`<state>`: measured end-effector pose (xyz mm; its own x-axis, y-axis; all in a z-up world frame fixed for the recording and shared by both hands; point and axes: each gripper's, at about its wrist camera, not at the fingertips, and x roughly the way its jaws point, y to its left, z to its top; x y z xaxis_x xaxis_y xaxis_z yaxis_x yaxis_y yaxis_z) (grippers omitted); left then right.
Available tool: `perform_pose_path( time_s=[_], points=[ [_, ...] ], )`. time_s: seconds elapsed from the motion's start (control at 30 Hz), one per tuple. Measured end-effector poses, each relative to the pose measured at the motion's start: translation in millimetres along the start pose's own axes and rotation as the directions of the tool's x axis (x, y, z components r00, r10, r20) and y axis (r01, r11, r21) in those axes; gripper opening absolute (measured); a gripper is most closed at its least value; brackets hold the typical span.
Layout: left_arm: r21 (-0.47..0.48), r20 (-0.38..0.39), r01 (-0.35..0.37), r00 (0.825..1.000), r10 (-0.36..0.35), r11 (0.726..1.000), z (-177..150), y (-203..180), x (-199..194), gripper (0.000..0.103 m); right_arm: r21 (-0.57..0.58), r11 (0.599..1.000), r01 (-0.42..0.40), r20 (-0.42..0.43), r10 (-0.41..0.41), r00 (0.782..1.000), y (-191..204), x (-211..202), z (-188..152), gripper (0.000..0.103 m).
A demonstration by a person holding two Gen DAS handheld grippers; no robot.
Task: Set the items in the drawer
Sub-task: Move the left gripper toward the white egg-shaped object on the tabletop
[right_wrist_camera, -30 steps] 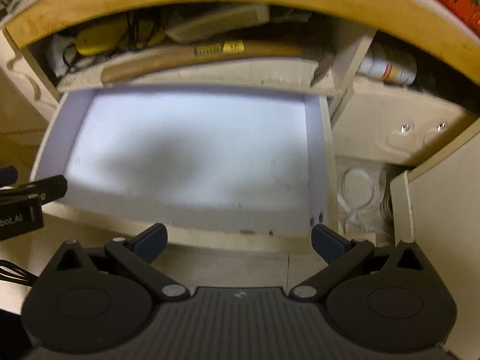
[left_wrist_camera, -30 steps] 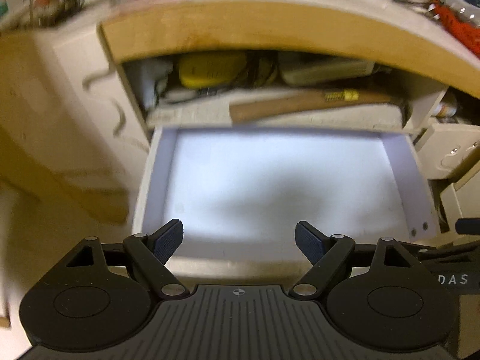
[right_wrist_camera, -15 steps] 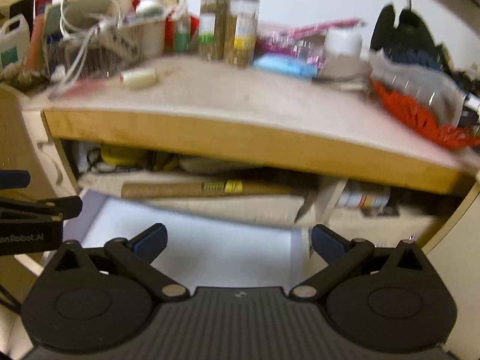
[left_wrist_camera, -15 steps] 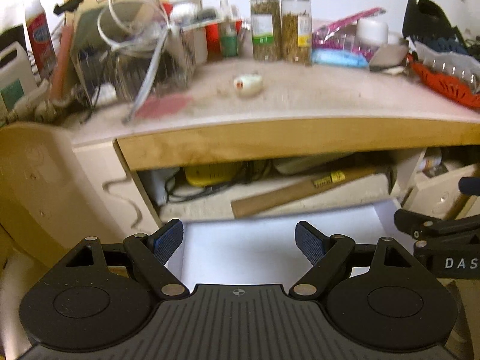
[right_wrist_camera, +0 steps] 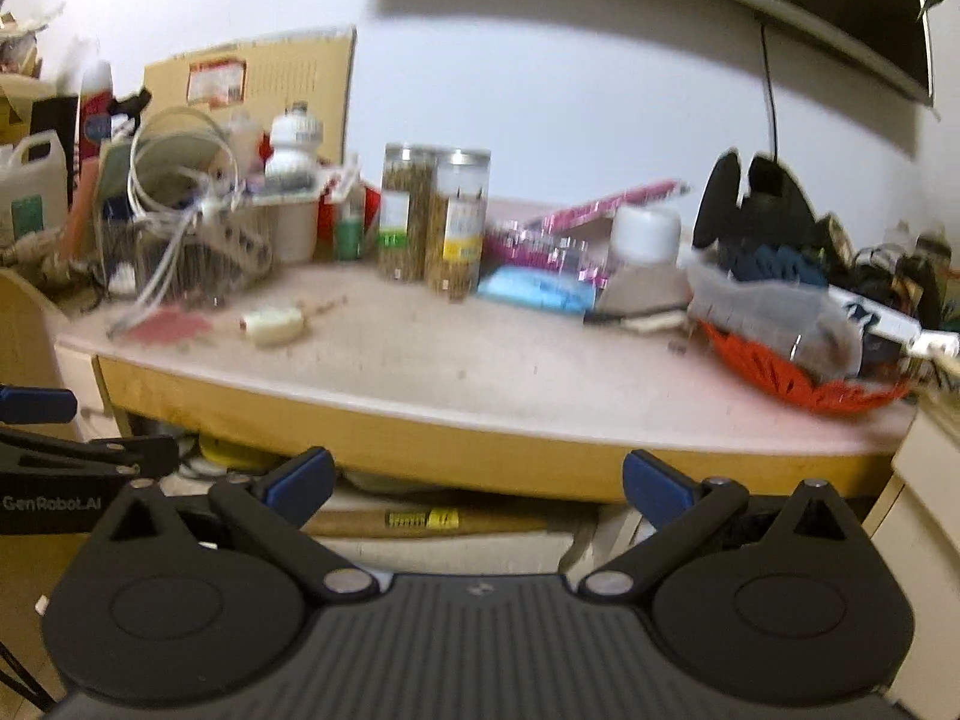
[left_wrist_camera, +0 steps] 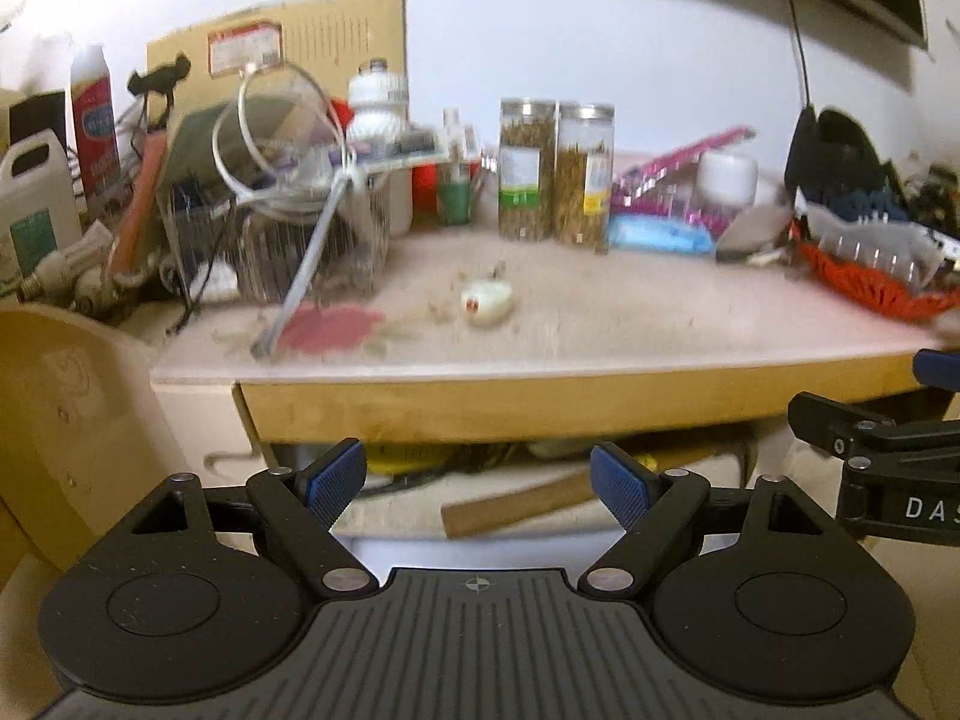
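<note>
— How are you holding your claws?

— Both are level and face the front edge of the table (left_wrist_camera: 540, 354), side by side. My left claw (left_wrist_camera: 478, 477) has its blue pads (left_wrist_camera: 336, 477) spread wide with nothing between them. My right claw (right_wrist_camera: 477, 483) is the same, wide apart and holding nothing. From the left wrist view the right claw's side shows at the far right edge; from the right wrist view the left claw's side shows at the far left.

— Where is the drawer?

— Low in the left wrist view, a pale strip of the drawer (left_wrist_camera: 432, 552) shows just behind my claw's body, under the shelf where a wooden handle (left_wrist_camera: 516, 507) lies. Most of it is hidden.

— And the items?

— A small cream-coloured object (left_wrist_camera: 486, 303) lies alone on the tabletop, well ahead of both claws and above them. It is blurred, so I cannot tell what it is. Behind it stand two tall jars (left_wrist_camera: 555, 171), touching each other. A wire basket (left_wrist_camera: 300, 240) of clutter sits to the left, an orange basket (right_wrist_camera: 798, 375) to the right.
</note>
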<state>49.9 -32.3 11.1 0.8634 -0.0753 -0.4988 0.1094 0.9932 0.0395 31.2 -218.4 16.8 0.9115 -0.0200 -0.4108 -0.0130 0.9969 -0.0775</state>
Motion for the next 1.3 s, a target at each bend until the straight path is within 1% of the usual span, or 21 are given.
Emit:
perform_pose_path(
  time_s=[0.17,0.33,0.47,0.6,0.8,0.93,1.1,1.3],
  points=[
    [0.010,0.080,-0.006,0.997,0.005,1.000,7,0,-5,0.082,0.005,1.000,0.008,0.059,-0.008,0.998,-2,-8,6,0.103],
    [-0.010,0.132,0.022,0.991,-0.021,1.000,12,0,-8,0.082,0.000,1.000,0.018,0.101,-0.018,0.995,-2,-13,10,0.103],
    [-0.004,0.163,0.030,0.986,-0.029,1.000,14,-2,-12,0.082,-0.003,1.000,0.019,0.129,-0.019,0.991,-2,-17,11,0.103],
    [-0.005,0.169,0.027,0.985,-0.026,1.000,14,-1,-12,0.082,0.003,1.000,0.024,0.148,-0.024,0.989,-2,-19,12,0.103],
    [-0.020,0.157,0.030,0.987,-0.027,0.999,13,2,-10,0.082,0.028,0.999,0.017,0.127,-0.021,0.992,-4,-17,11,0.103],
    [-0.013,0.160,0.025,0.987,-0.023,1.000,11,2,-8,0.082,0.040,0.999,0.013,0.114,-0.018,0.993,-6,-16,10,0.103],
    [-0.020,0.152,0.024,0.988,-0.021,1.000,11,3,0,0.082,0.046,0.999,0.014,0.105,-0.019,0.994,-6,-15,9,0.103],
    [-0.017,0.161,0.010,0.987,-0.007,1.000,13,2,13,0.082,0.044,0.999,0.013,0.095,-0.017,0.995,-5,-14,7,0.103]
  ],
)
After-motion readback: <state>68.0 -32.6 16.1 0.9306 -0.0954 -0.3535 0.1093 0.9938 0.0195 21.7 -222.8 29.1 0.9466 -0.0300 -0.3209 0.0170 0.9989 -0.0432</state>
